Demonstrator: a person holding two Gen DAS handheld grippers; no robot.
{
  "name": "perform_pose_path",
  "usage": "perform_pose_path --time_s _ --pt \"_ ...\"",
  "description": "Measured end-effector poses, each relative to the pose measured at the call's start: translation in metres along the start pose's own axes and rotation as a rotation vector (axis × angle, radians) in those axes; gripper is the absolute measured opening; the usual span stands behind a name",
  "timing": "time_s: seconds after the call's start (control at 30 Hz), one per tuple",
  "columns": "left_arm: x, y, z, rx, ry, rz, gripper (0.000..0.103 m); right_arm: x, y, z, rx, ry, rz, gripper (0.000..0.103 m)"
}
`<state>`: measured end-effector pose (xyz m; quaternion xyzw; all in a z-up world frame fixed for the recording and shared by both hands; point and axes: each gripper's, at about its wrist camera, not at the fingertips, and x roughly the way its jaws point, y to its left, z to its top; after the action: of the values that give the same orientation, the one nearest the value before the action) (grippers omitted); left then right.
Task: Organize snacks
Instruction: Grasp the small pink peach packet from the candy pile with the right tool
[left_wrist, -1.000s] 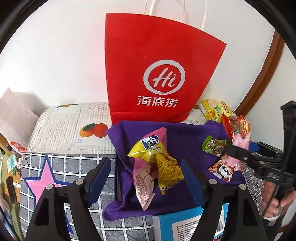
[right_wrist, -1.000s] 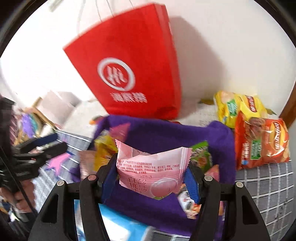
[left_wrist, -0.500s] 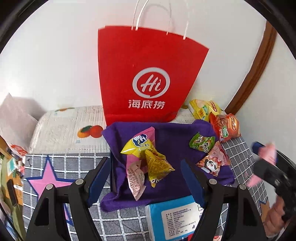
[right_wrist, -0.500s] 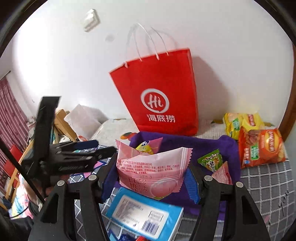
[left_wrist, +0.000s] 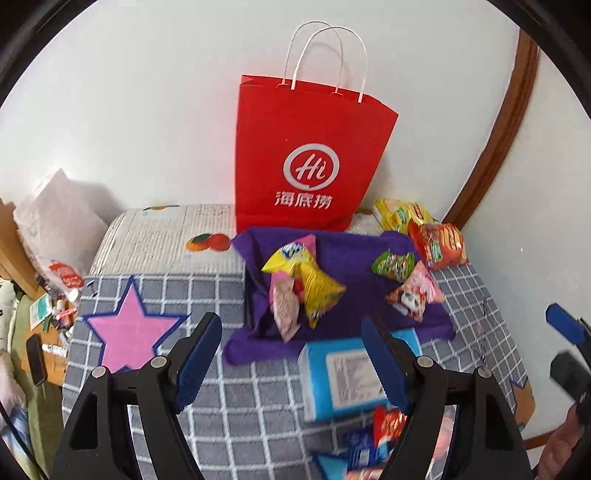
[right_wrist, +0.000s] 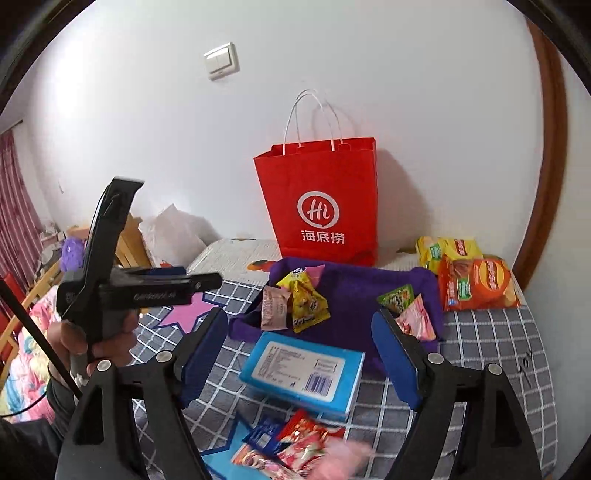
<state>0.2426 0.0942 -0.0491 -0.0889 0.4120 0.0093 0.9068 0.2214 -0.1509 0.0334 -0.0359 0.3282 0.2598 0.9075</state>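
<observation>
A purple cloth tray (left_wrist: 354, 247) (right_wrist: 351, 291) holds yellow packets (left_wrist: 314, 288) (right_wrist: 304, 301), a green packet (left_wrist: 393, 264) and a pink packet (left_wrist: 415, 293). My left gripper (left_wrist: 291, 332) hovers open in front of it with nothing between its fingers. My right gripper (right_wrist: 299, 325) stands back from the tray, its jaws opening and empty. A blurred pink peach packet (right_wrist: 347, 458) lies below it, free of the pads, on a heap of loose snacks (right_wrist: 291, 443) (left_wrist: 369, 439). A blue box (left_wrist: 343, 380) (right_wrist: 306, 369) lies before the tray.
A red paper bag (left_wrist: 306, 158) (right_wrist: 321, 206) stands against the wall behind the tray. Yellow and orange crisp bags (left_wrist: 437, 243) (right_wrist: 476, 284) lie at the right. The grey checked cover (left_wrist: 166, 291) has a pink star. A cluttered wooden table is off the left edge.
Both grippers pulled back and up from the tray. The right gripper held the pink peach packet before; its jaws have spread and the packet has dropped onto the near heap.
</observation>
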Motion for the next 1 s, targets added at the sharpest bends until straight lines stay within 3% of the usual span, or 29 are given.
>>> perform_pose_path --time_s 0.23,0.5,0.67,0.77,0.9,1.0 --pt "-0.016 0.016 -0.035 -0.023 0.007 -0.014 0.076 -0.013 -0.006 -0.036 0.035 0.010 -0.060 0.080" --pt "-0.013 0.016 -0.069 -0.012 0.040 -0.038 0.076 0.007 -0.045 -0.132 0.192 0.220 -0.129 0.080" --pt "-0.006 0.010 -0.079 -0.005 0.067 -0.054 0.076 0.020 -0.057 -0.182 0.276 0.299 -0.133 0.076" --pt "-0.005 0.006 -0.081 0.003 0.074 -0.059 0.076 0.031 -0.051 -0.195 0.246 0.337 -0.139 0.072" --pt "-0.002 0.002 -0.085 0.016 0.081 -0.067 0.076 0.052 -0.045 -0.209 0.176 0.424 -0.203 0.049" --pt "0.004 -0.002 -0.089 0.027 0.093 -0.076 0.076 0.050 -0.046 -0.210 0.159 0.402 -0.209 0.045"
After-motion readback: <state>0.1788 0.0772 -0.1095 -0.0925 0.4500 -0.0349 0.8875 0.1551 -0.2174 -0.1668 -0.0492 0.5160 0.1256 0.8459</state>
